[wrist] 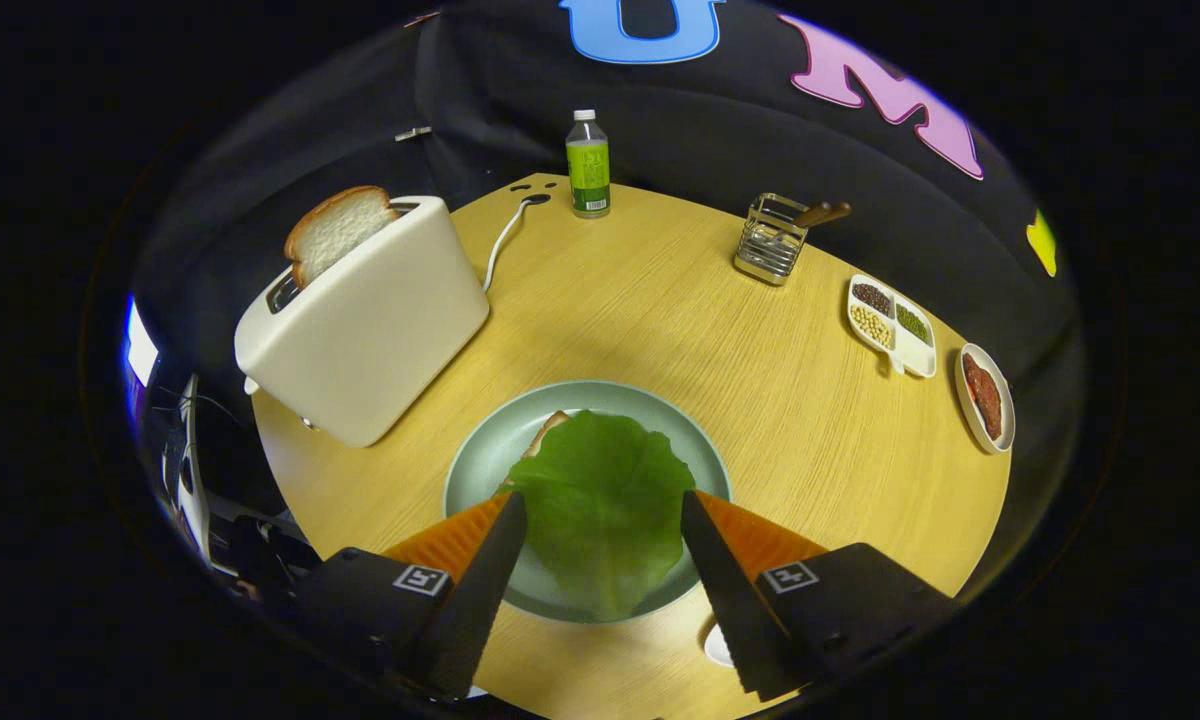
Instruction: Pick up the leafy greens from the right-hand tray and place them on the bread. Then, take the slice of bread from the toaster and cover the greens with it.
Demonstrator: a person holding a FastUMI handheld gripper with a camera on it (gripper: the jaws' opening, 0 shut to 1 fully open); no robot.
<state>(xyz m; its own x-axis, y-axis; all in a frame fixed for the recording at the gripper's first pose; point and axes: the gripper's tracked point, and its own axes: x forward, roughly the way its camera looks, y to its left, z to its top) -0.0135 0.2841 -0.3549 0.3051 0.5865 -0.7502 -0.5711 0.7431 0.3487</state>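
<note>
Hovering over the plate [470, 470], we hold the gripper [600, 505] with its fingers spread wide, one on each side of the leafy greens [600, 500], pressing on nothing as far as we can tell. The greens lie on the plate over the bread [545, 432], only a corner of which peeks out on the toaster side. We judge the first step done, so the step in hand is fetching the toaster's slice. To do it well we should lift clear of the plate without dragging the leaf, swing left and beyond to the toaster [360, 320], and close on the bread slice [335, 230] by its raised upper part, pulling straight up along the slot so the toaster does not tip. Counting from left of the plate to right: one toaster, one slice standing in it, one bottle [588, 165] beyond the plate, one wire rack [772, 240] with a handled tool, one three-part dish [892, 325] of beans and grains, one small oval dish [985, 398] furthest right.
</note>
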